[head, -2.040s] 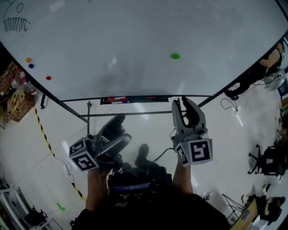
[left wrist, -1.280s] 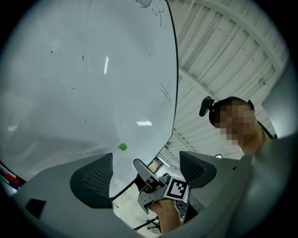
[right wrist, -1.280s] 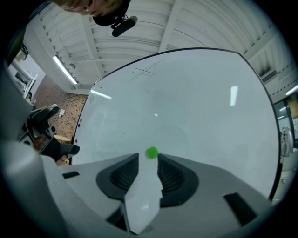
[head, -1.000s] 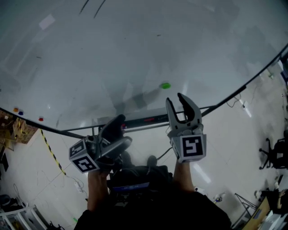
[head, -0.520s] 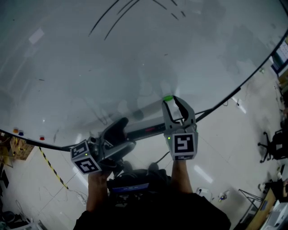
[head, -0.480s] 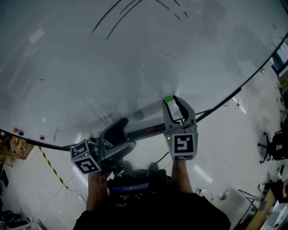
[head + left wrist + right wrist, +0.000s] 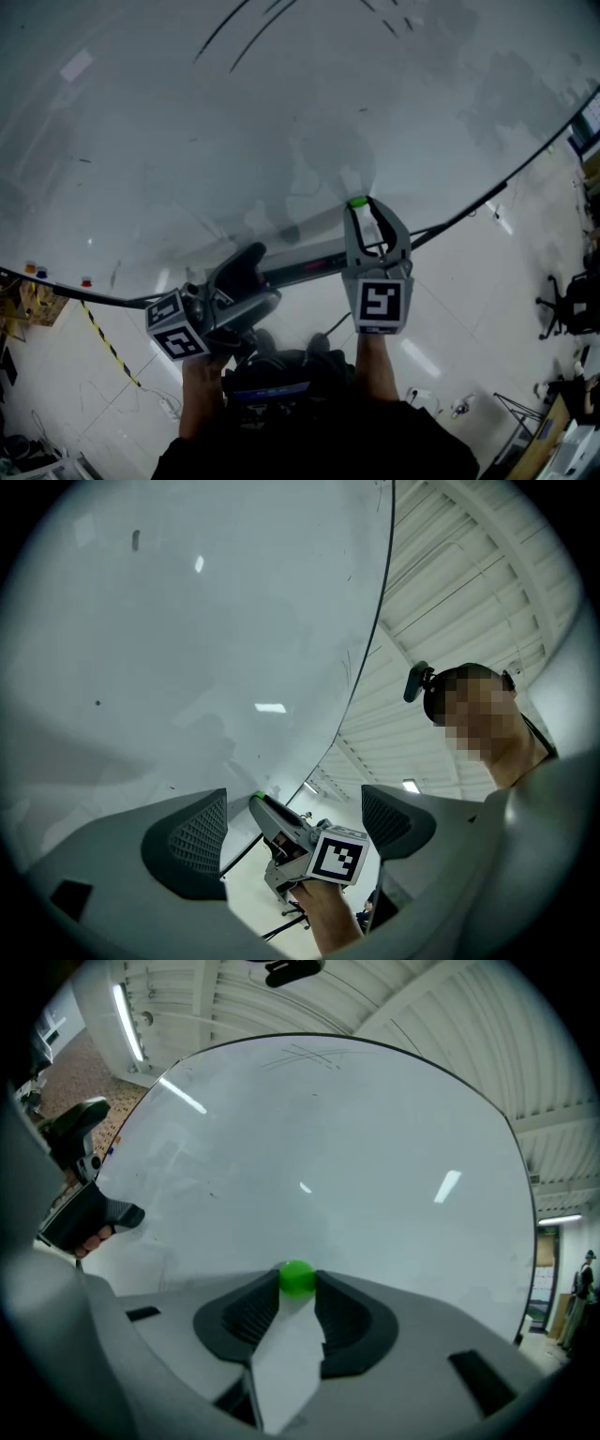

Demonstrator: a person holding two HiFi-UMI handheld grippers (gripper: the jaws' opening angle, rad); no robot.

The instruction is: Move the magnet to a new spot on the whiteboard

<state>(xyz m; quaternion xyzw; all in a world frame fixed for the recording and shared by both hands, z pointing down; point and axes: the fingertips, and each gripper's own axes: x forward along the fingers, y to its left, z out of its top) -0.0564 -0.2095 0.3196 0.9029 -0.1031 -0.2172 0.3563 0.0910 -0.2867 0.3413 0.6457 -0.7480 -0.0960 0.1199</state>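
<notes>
A small green magnet (image 7: 298,1278) sits on the whiteboard (image 7: 356,1166), pinched between the tips of my right gripper (image 7: 298,1288), which is shut on it. In the head view the green magnet (image 7: 357,202) shows at the tips of the right gripper (image 7: 362,206), low on the whiteboard (image 7: 234,122) near its bottom edge. My left gripper (image 7: 251,269) hangs lower left, away from the board; in its own view the left gripper (image 7: 293,829) stands open with nothing between its jaws.
A marker tray (image 7: 309,262) runs along the board's bottom edge. Small coloured magnets (image 7: 86,281) sit at the board's far lower left. Pen strokes (image 7: 244,23) mark the board's top. Yellow-black floor tape (image 7: 108,347) and office chairs (image 7: 567,309) lie below.
My right gripper rose to the green magnet and shut on it; earlier it was open and below the magnet. The left gripper has hardly moved.
</notes>
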